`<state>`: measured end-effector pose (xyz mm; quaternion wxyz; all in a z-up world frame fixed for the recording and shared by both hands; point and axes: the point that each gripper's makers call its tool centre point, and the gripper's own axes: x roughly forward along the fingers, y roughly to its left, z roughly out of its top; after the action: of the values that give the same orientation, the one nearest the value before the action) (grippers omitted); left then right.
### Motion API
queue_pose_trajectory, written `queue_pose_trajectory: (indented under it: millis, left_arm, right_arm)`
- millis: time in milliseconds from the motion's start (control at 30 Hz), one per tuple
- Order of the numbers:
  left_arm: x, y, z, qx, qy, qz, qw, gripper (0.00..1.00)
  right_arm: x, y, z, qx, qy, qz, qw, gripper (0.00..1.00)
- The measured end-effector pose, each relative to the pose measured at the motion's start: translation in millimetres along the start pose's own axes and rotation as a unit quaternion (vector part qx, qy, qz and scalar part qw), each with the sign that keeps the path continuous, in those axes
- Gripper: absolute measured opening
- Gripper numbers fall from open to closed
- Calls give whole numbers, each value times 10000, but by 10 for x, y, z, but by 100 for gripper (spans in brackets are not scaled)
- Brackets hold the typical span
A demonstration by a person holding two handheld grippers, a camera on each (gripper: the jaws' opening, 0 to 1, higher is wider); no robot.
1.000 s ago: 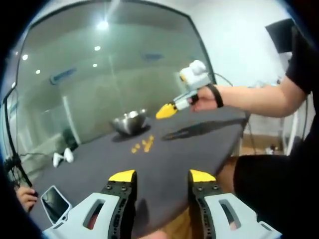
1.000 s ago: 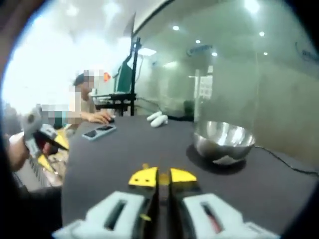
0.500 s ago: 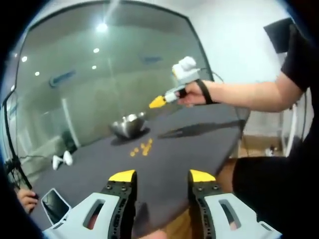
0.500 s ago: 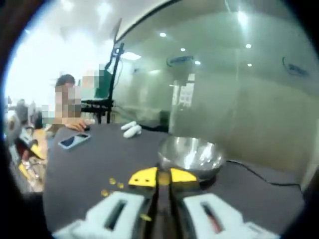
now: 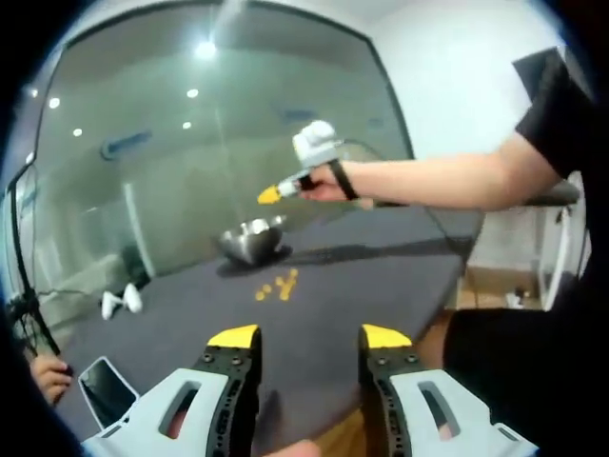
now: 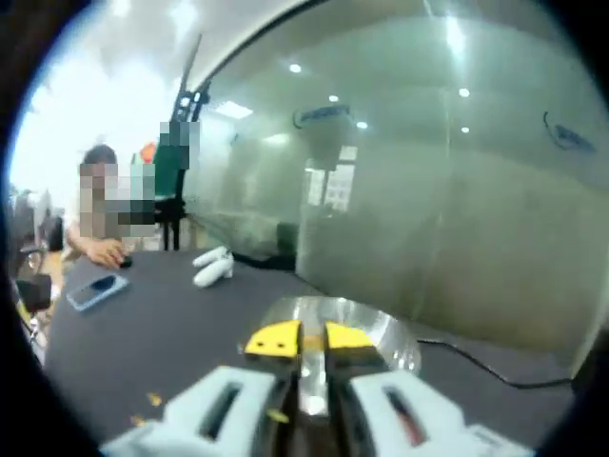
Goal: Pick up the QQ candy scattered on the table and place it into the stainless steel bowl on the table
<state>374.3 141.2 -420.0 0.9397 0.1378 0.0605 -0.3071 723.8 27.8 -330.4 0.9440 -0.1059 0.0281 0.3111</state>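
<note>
Several yellow QQ candies (image 5: 276, 284) lie in a small cluster on the dark table, just in front of the stainless steel bowl (image 5: 252, 238). My left gripper (image 5: 309, 338) is open and holds nothing, low over the table's near edge. My right gripper (image 5: 271, 195), held in a hand on an outstretched arm, hovers above the bowl. In the right gripper view its jaws (image 6: 303, 340) are shut on a small yellow candy, right over the bowl's rim (image 6: 385, 328). Two loose candies (image 6: 150, 401) lie on the table to the lower left.
A phone (image 5: 105, 386) lies at the table's near left corner, by a seated person's hand. Two white controllers (image 5: 121, 302) rest at the far left. A dark cable (image 6: 476, 367) runs behind the bowl. A glass wall backs the table (image 5: 381, 276).
The right gripper has travelled across the table to above the bowl, still shut. In its view the bowl has come closer and under the jaws. The left gripper has stayed put.
</note>
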Motion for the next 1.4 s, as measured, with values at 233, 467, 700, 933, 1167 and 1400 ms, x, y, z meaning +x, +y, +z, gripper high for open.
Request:
queue_pose_trajectory:
  millis: [233,467,700,933,1167,1400]
  left_arm:
    - [42,12,-15,-33,28,14,10000,42]
    - [91,-61,-30,6,81,-109,9999,42]
    - [89,-66,-2,1,62,-75,10000,42]
    - [70,-94,19,51,62,-68,9999,42]
    - [24,-45,114,258,-51,104,9996,41]
    - [22,-74,141,220,-72,9,9997,42]
  right_arm:
    - [224,-187,8,189,76,-116,9997,9]
    - [325,-241,-70,165,139,-104,9997,25]
    - [219,-297,-94,318,124,-121,9993,24]
    - [105,-238,-20,296,39,-22,9996,23]
    - [-96,-170,93,326,-104,40,9994,22]
    - [-464,32,171,217,-416,210,9987,23]
